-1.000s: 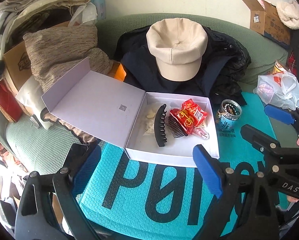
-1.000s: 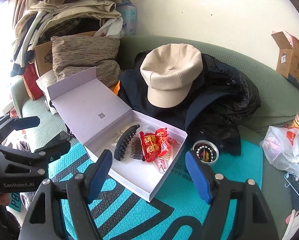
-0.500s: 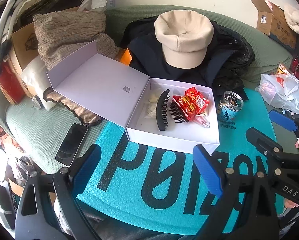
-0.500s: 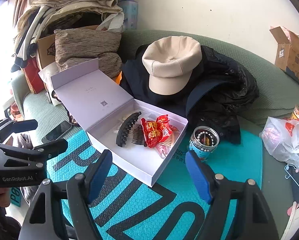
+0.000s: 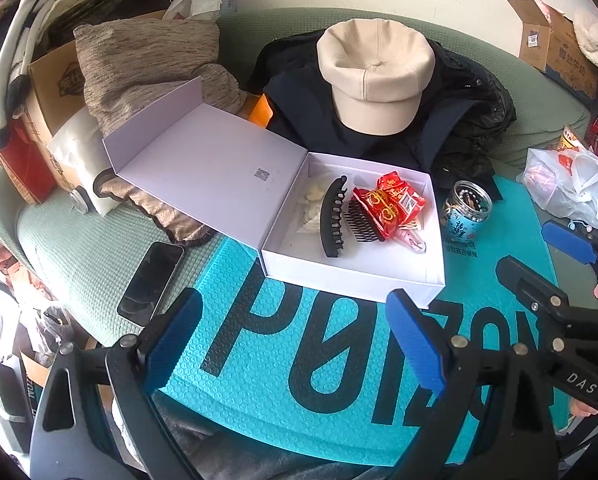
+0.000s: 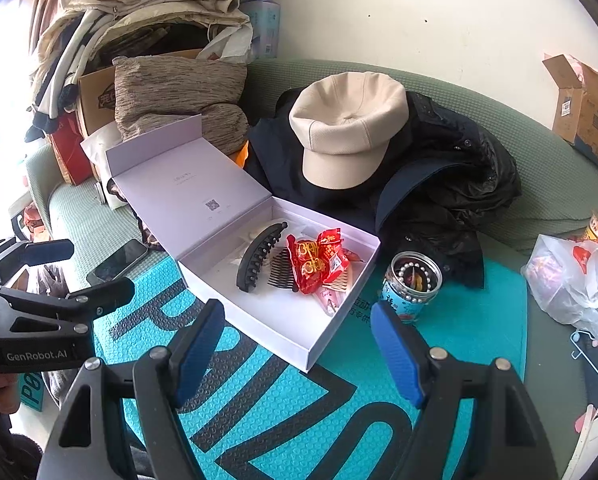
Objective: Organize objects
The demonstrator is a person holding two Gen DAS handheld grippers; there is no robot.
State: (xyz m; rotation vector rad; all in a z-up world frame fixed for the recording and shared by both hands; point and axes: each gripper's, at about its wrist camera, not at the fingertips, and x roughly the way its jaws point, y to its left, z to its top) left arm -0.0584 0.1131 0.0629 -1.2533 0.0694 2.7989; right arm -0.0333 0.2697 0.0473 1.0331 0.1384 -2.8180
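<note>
An open white box (image 5: 351, 280) (image 6: 275, 328) sits on a teal mat, its lid (image 5: 207, 172) folded back to the left. Inside lie a black hair claw (image 5: 333, 216) (image 6: 259, 258), a dark comb (image 5: 361, 222), red snack packets (image 5: 389, 204) (image 6: 317, 262) and a pale packet. A small jar of beads (image 5: 465, 212) (image 6: 411, 286) stands right of the box. My left gripper (image 5: 295, 344) is open and empty, held above the mat in front of the box. My right gripper (image 6: 297, 354) is open and empty, near the box's front corner.
A beige cap (image 5: 375, 76) rests on a dark jacket (image 5: 463, 136) behind the box. A black phone (image 5: 151, 284) lies left of the mat. Pillows, clothes and cardboard boxes pile up at left; a plastic bag (image 5: 567, 184) lies at right.
Both grippers have pulled back and up from the box, so more of the mat and the phone show. Both stay open. Nothing in the box has moved.
</note>
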